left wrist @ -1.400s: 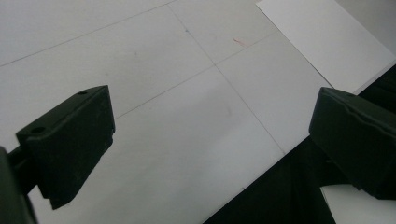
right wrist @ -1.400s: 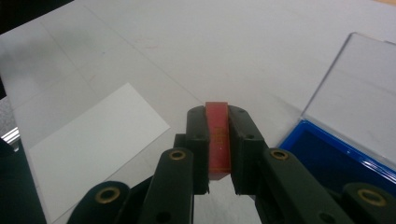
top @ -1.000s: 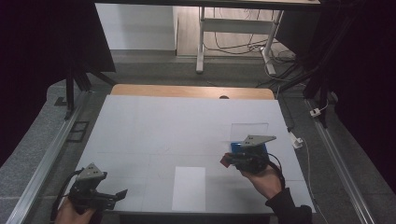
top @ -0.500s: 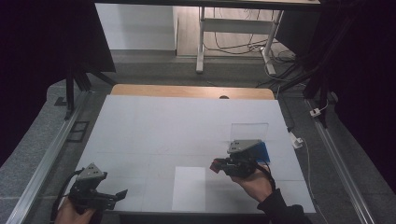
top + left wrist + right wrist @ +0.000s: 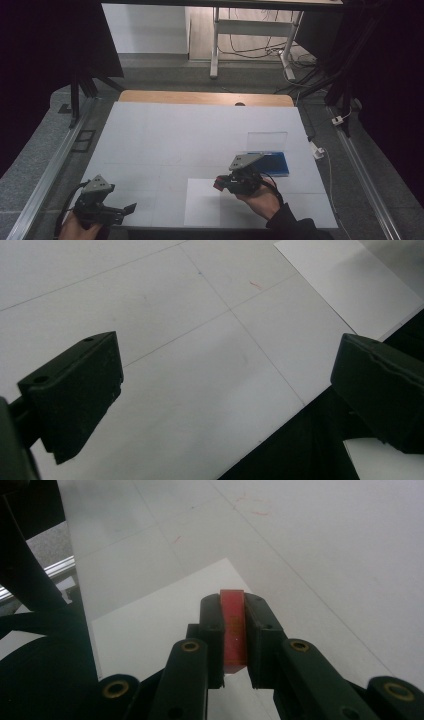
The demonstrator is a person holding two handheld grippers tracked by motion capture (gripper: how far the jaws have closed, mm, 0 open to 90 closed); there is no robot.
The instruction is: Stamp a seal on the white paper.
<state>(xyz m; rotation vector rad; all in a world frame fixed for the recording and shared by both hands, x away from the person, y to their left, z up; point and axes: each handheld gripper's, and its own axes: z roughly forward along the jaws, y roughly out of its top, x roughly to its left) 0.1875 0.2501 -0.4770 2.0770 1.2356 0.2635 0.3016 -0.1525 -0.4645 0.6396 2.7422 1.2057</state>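
1. Right gripper clamped on red block, now moved left from blue box to over paper sheet.
2. Probably placing block next.
3. Left gripper open, empty, left of sheet.

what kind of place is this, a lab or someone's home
Most likely a lab or recording workspace, not a home. A white gridded table top sits inside grey metal rails, black curtains hang around it, and cables trail over the floor under a white metal frame.
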